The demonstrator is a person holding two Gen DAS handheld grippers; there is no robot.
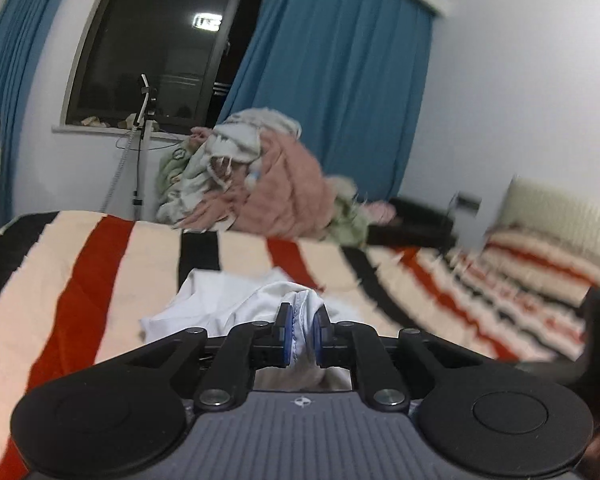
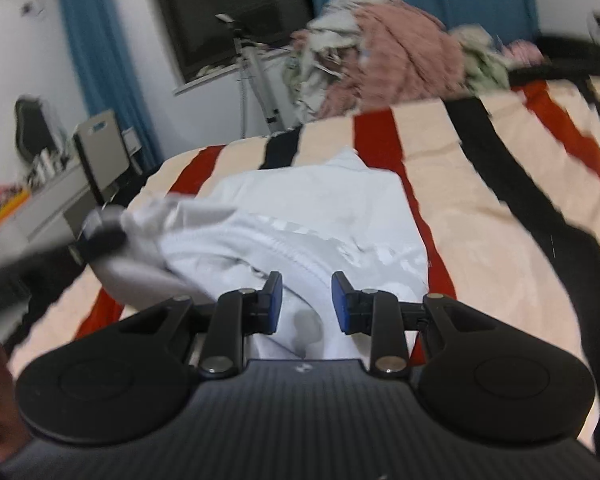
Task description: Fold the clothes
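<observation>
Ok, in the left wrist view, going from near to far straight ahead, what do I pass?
Left claw shut on the white garment → striped blanket → pile of clothes → blue curtain.

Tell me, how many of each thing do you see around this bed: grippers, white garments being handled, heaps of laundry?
Grippers: 2, the left gripper and the right gripper
White garment: 1
Laundry heap: 1
Total: 4

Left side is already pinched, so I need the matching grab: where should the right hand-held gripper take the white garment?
Probably the stitched ribbed edge of the white garment, lying between the open right hand-held gripper. Come straight forward and down; the raised seam gives a firm fold to pinch.
</observation>
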